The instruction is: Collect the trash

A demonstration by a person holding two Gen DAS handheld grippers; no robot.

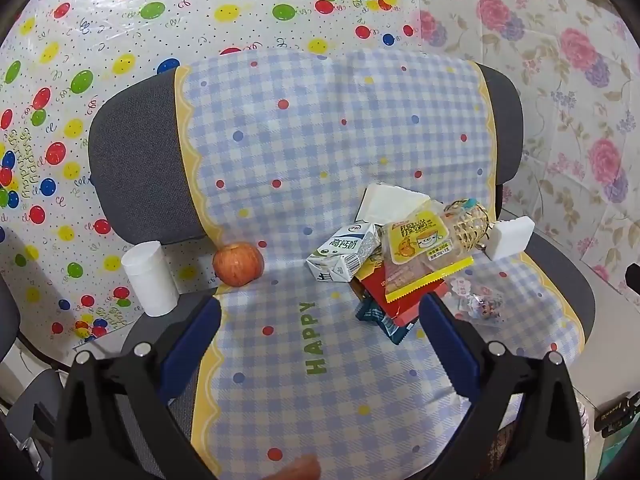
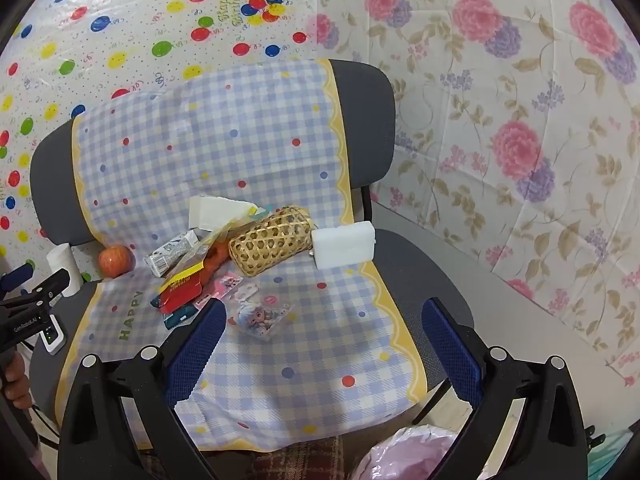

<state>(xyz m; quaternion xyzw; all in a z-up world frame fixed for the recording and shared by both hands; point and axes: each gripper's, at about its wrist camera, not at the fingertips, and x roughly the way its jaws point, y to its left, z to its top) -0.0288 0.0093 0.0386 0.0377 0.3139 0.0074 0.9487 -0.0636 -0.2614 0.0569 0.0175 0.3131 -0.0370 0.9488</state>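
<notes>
A pile of trash lies on the chair seat: a crushed milk carton point(image 1: 346, 256) point(image 2: 172, 254), a yellow snack packet point(image 1: 416, 240), a red wrapper point(image 1: 400, 296) point(image 2: 180, 292), a dark teal wrapper point(image 1: 384, 320) and a white tissue point(image 1: 392, 200) point(image 2: 212, 210). A clear cartoon packet point(image 2: 260, 316) lies nearer the front. My left gripper point(image 1: 320, 308) hovers open above the seat, its right finger over the pile's near edge. My right gripper point(image 2: 324, 308) is open too, with the cartoon packet just beyond its left finger. Neither holds anything.
The chair wears a checked cloth point(image 1: 320, 140). On it are an apple point(image 1: 238, 264) point(image 2: 116, 260), a wicker basket point(image 2: 272, 240) and a white foam block point(image 2: 344, 244). A white cup point(image 1: 150, 280) stands left of the seat. A pink plastic bag point(image 2: 408, 456) shows below the front edge.
</notes>
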